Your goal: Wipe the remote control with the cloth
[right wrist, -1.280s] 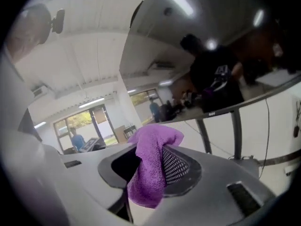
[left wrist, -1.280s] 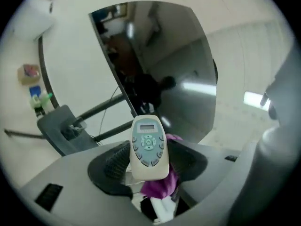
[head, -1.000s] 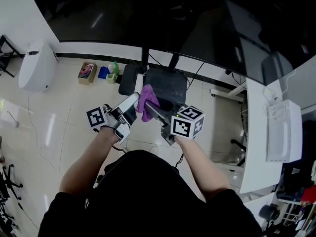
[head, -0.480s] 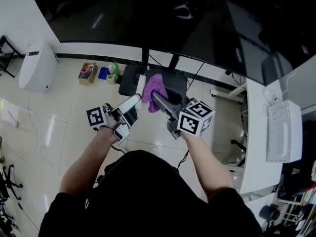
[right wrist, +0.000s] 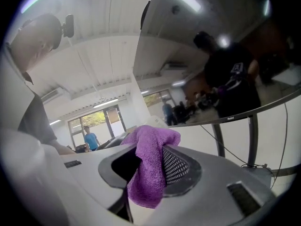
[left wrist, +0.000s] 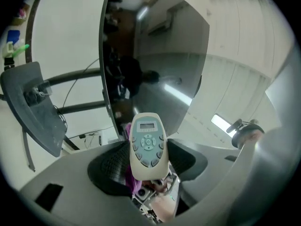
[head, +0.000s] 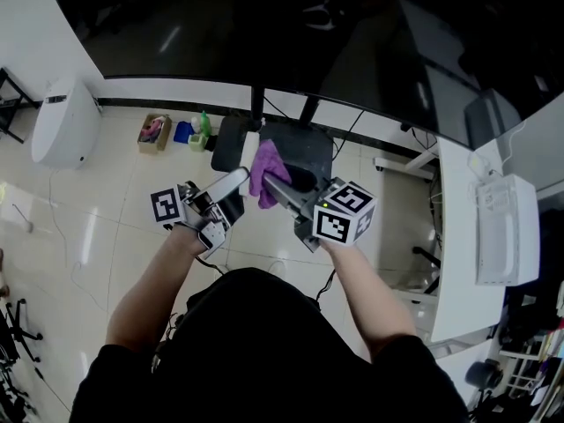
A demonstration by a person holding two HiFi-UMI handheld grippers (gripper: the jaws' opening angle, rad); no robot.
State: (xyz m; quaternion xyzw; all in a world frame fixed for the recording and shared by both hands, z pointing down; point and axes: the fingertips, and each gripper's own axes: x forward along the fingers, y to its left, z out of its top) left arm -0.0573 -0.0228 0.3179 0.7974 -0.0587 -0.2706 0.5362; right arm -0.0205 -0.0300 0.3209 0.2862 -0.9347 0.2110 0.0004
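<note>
Floor [head: 97, 201] pale glossy tile, big dark screen [head: 264, 25] ahead; left claw [left wrist: 148, 167] clamps remote [left wrist: 148, 142], right claw [right wrist: 150, 169] clamps purple cloth [right wrist: 153, 147].

The left forearm [head: 145, 280] and right forearm [head: 366, 293] reached forward from the body, converging in mid-air. The left gripper [head: 238, 180] tilted somewhat upward, jaws clamped on the remote control [left wrist: 147, 145]. The right gripper [head: 275, 183], just to its right, pinched the cloth [right wrist: 151, 154] between its jaws, tips near the left's.
</note>
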